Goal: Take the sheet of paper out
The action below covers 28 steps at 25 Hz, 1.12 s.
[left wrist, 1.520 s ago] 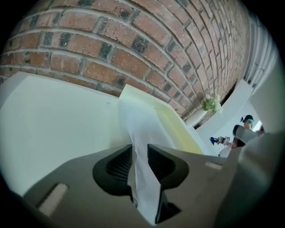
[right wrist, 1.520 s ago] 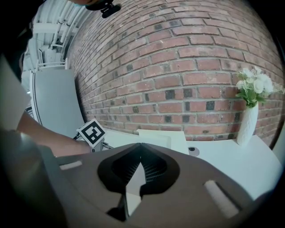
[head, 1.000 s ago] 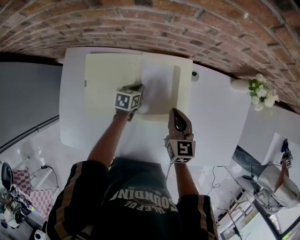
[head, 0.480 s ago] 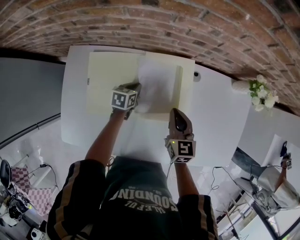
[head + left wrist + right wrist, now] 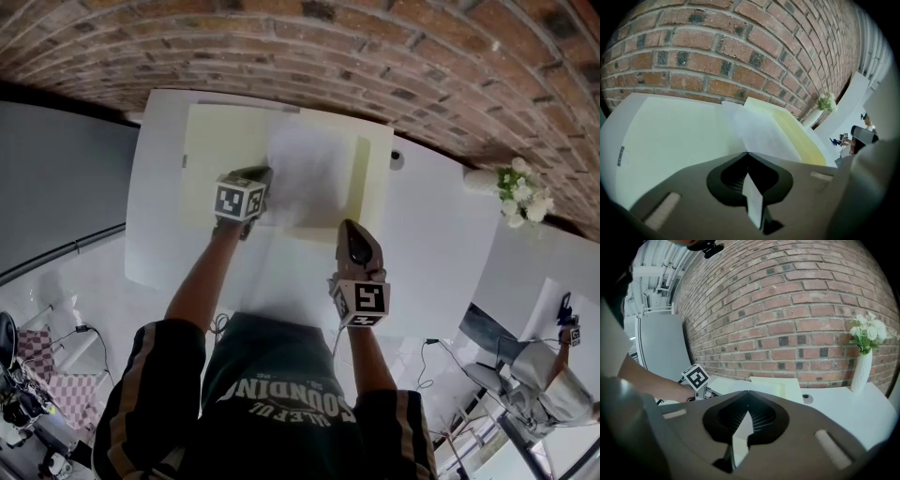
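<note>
So, two grippers here: the left gripper (image 5: 746, 153) is clamped on the near edge of the one sheet of paper (image 5: 305, 173) lying on the one yellow folder (image 5: 211, 150). The right gripper (image 5: 352, 230) is closed and empty.

A thin white sheet of paper (image 5: 305, 173) is lying slightly raised across the right half of an open pale-yellow folder (image 5: 214, 145), the left gripper (image 5: 265, 178) pinching its near-left corner.

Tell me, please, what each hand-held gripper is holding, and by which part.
The left hand-held gripper is shut on the white sheet of paper, pinching it by the edge nearest it. The right hand-held gripper is shut and holds nothing.
</note>
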Available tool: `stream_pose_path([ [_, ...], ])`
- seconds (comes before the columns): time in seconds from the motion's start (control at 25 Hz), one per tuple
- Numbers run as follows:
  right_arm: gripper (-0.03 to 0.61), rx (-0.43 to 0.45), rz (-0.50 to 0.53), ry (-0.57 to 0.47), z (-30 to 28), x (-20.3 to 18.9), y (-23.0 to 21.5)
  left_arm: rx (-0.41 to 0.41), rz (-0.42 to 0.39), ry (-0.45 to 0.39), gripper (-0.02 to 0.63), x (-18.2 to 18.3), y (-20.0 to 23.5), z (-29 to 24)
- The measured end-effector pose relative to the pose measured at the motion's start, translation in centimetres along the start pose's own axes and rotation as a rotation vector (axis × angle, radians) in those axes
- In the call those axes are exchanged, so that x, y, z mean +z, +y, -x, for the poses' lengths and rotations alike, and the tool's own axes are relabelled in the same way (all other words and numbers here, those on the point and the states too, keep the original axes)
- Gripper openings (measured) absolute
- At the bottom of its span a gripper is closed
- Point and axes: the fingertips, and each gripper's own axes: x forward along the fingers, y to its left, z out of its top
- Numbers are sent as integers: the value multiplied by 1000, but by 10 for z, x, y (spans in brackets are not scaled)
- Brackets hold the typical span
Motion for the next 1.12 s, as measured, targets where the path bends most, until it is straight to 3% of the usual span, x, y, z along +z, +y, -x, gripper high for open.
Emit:
stream_pose_path([
  [0.88,0,103,62,-49,7,27,39,168,-91,-116,11,9,29,85],
  [1.0,0,137,57,-62,9,31,47,186,-135,-150,11,17,26,104],
  [1.12,0,149,59,-67,16,36,55,219,-236,-174,11,24,17,126],
])
